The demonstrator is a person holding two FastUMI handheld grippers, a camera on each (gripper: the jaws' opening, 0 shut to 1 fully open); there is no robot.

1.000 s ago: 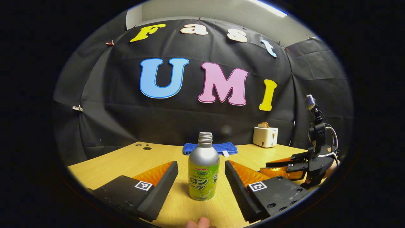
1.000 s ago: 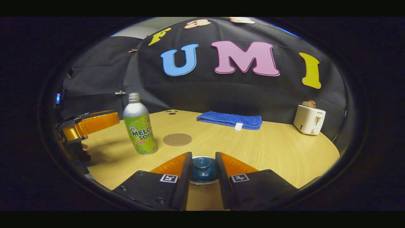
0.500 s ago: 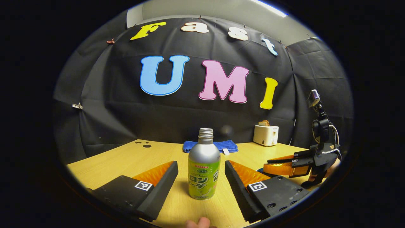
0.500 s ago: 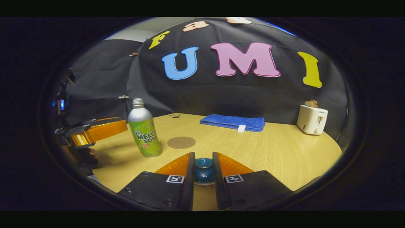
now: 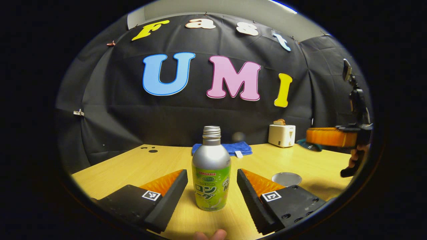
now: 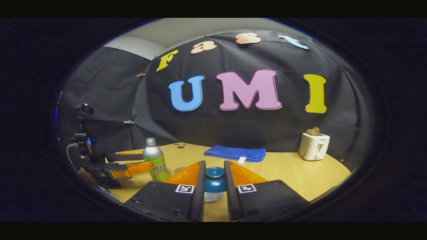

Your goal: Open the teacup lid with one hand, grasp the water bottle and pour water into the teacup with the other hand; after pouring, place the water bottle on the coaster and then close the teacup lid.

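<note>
A silver bottle with a green label stands uncapped on the wooden table. It sits between the fingers of my open left gripper, which do not touch it. My right gripper is shut on the knob of the teal teacup lid and holds it in the air. In the left gripper view the right gripper hovers at the right with the lid's teal edge below it. The uncovered teacup shows as a pale round opening beneath. The bottle stands at the left, flanked by the left gripper.
A folded blue towel lies at the back of the table. A white toaster stands at the back right. A sliver of the round coaster peeks out beside the bottle. A fingertip shows at the bottom edge.
My right gripper has risen with the lid in it, lifting it off the teacup, which now stands uncovered. My left gripper has edged closer to the bottle and stays open.
</note>
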